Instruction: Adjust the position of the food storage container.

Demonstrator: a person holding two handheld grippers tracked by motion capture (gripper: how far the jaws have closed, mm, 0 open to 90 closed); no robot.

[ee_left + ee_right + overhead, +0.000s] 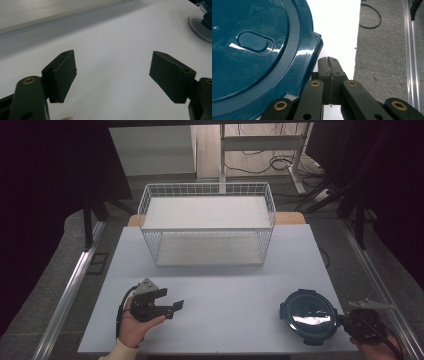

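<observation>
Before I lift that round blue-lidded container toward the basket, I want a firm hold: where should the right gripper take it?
Probably by a latch tab jutting from the lid rim, coming in low from the right gripper side. The container is round and wide, likely too broad to span; the tab beside the shut jaws offers a narrow flat edge to pinch.

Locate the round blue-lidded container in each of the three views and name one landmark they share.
High view: the container sits at lower right on the white table, just left of the right gripper.
Left gripper view: a sliver of it at the top right corner, beyond the open jaws.
Right gripper view: its blue lid fills the left side, beside the closed jaws.
Shared landmark: the white table.
</observation>
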